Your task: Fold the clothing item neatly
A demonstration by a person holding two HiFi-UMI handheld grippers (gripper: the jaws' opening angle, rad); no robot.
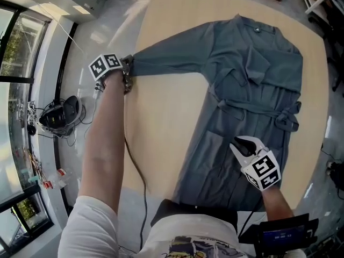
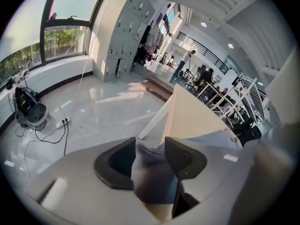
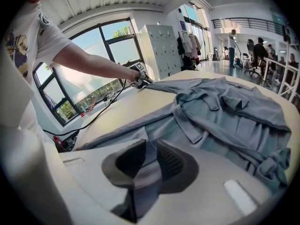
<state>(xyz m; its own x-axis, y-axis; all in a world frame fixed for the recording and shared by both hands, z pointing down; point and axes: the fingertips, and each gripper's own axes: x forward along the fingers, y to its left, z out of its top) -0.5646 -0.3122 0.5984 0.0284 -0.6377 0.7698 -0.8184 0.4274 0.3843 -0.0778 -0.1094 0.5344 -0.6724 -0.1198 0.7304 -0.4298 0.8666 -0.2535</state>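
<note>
1. The robe point(image 1: 252, 85) is lying flat on the table point(image 1: 161, 128), collar far, hem near, with its sleeve point(image 1: 166, 58) stretching leftward.
2. The left gripper point(image 2: 150, 149) is standing part-open at the table's left edge, the cuff lying loosely between its jaws.
3. The right gripper point(image 3: 149, 151) is pinching the hem, nearer the body.

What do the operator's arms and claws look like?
The left claw and right claw: pale grey shells, black ribbed pads, each carrying a white cube with black square markers. A thin black cable trails the left one. Arms bare; white short-sleeved T-shirt.
</note>
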